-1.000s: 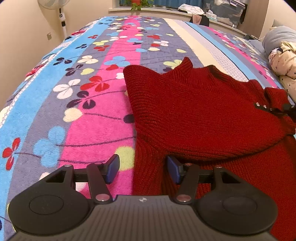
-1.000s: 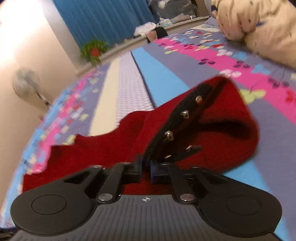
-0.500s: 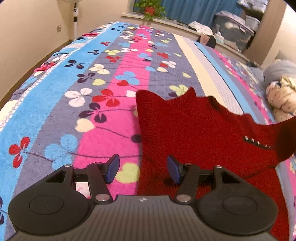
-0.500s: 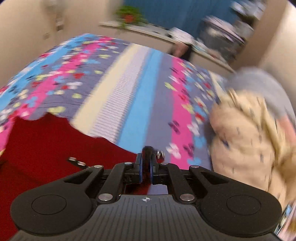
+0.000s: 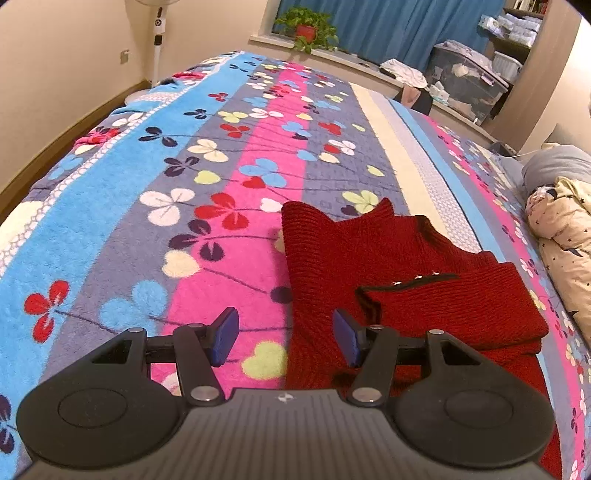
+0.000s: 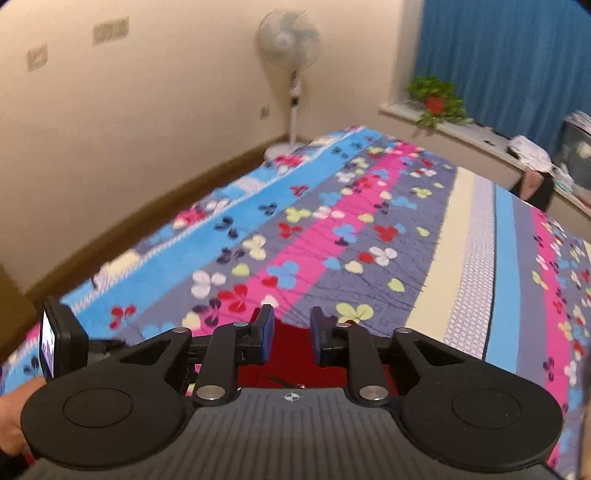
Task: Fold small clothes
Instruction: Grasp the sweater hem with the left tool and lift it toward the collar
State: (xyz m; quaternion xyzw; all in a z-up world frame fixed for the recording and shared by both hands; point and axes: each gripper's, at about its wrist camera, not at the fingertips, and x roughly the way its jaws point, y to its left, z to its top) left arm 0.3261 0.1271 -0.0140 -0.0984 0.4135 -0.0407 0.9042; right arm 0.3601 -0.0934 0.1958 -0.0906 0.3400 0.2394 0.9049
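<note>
A small red knit sweater (image 5: 351,254) lies on the flowered bedspread (image 5: 207,206). Its right part is folded over onto the body, with a dark placket and metal snaps (image 5: 424,277) along the folded edge. My left gripper (image 5: 286,336) is open and empty, low over the sweater's left edge. My right gripper (image 6: 291,339) is open and empty above the sweater; only a strip of red knit (image 6: 291,354) shows between and below its fingers.
A cream patterned quilt (image 5: 565,229) and a grey pillow (image 5: 557,162) lie at the bed's right side. A window ledge with a potted plant (image 5: 306,31), storage boxes (image 5: 465,81) and a standing fan (image 6: 291,74) lie beyond the bed. The other gripper's screen (image 6: 51,339) shows at the right wrist view's left.
My right gripper carried the snap edge of the sweater over onto the body, let go and opened, then swung left. My left gripper stayed open and pulled back a little.
</note>
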